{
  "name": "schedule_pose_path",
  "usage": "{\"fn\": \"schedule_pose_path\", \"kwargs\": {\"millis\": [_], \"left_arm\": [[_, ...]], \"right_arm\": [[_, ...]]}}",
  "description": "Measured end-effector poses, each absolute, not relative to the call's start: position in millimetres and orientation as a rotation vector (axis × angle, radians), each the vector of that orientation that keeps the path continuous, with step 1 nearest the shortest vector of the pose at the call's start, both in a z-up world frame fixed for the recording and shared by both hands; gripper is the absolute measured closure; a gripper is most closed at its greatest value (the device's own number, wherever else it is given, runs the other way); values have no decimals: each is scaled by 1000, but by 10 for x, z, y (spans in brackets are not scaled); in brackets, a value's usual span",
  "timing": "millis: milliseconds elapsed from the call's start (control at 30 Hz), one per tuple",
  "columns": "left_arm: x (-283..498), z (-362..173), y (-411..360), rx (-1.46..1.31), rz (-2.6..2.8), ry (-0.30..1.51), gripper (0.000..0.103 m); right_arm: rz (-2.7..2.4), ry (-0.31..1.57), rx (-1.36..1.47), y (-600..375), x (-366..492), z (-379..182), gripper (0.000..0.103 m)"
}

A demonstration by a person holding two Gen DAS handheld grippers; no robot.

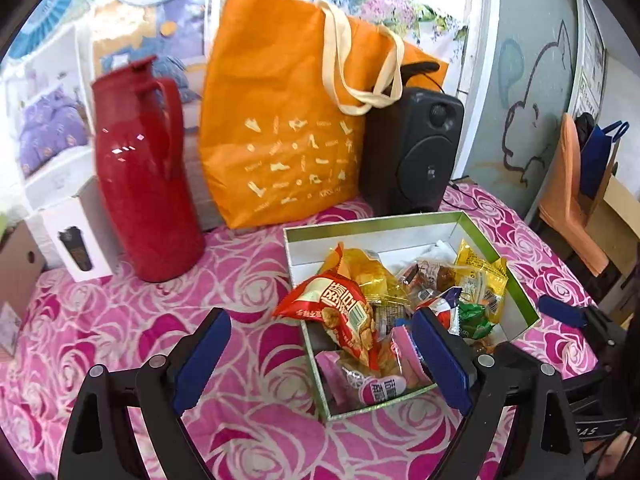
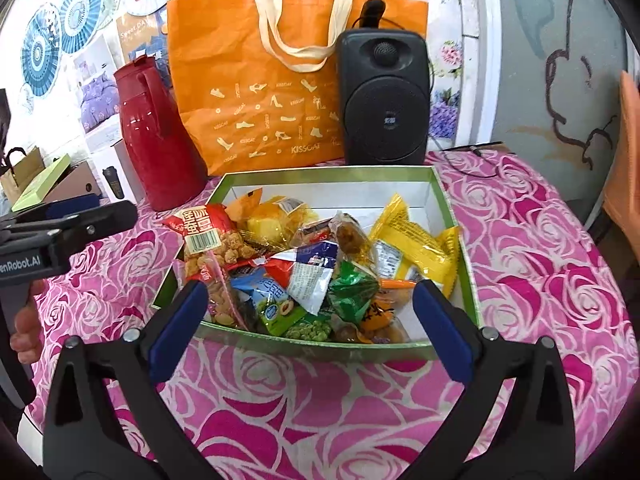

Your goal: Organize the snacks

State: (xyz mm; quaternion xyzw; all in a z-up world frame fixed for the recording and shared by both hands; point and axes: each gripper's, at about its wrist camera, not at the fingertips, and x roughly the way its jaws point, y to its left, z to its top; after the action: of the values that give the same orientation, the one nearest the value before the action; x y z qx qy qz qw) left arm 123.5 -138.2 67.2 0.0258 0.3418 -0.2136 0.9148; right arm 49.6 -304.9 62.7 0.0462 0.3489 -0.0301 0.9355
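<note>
The snacks [image 2: 304,268] lay heaped in an open green-rimmed box [image 2: 452,200] with a white inside, which stood on the table [image 2: 540,264] under a pink rose-patterned cloth. Among them, a red packet of coated nuts [image 2: 204,232] leaned over the box's left rim, a yellow packet [image 2: 408,244] lay toward the right wall, and a green wrapper [image 2: 352,288] and a blue-and-green packet of peas [image 2: 276,308] sat near the front edge. In the left wrist view the same red packet [image 1: 340,312] overhung the box's near corner, with a pink-labelled sweet [image 1: 372,388] below it.

The right gripper [image 2: 308,332] hung just before the front rim of the box, its jaws wide apart and holding nothing. The left gripper [image 1: 324,364] stood at the box's left side, its jaws also spread and empty; its right blue pad [image 1: 440,360] lay over the box's contents in that view, though contact could not be told. A hand [image 2: 24,332] gripped its handle at the left edge of the right wrist view.

Behind the box stood a black speaker [image 2: 384,96], an orange tote bag [image 2: 260,80] with cream handles, and a red thermos jug [image 2: 156,136]. Left of the jug sat a white carton [image 1: 76,236] picturing a dark cup.
</note>
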Motion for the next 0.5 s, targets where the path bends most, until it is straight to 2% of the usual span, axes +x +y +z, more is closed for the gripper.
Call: {"fn": "schedule_pose_path", "kwargs": {"millis": [233, 500], "left_arm": [[801, 794, -1289, 63, -356, 663, 9], [370, 598, -1270, 78, -328, 705, 9]], "right_arm": [[-192, 689, 37, -2915, 110, 851, 1], [-242, 666, -18, -2781, -282, 848, 1]]}}
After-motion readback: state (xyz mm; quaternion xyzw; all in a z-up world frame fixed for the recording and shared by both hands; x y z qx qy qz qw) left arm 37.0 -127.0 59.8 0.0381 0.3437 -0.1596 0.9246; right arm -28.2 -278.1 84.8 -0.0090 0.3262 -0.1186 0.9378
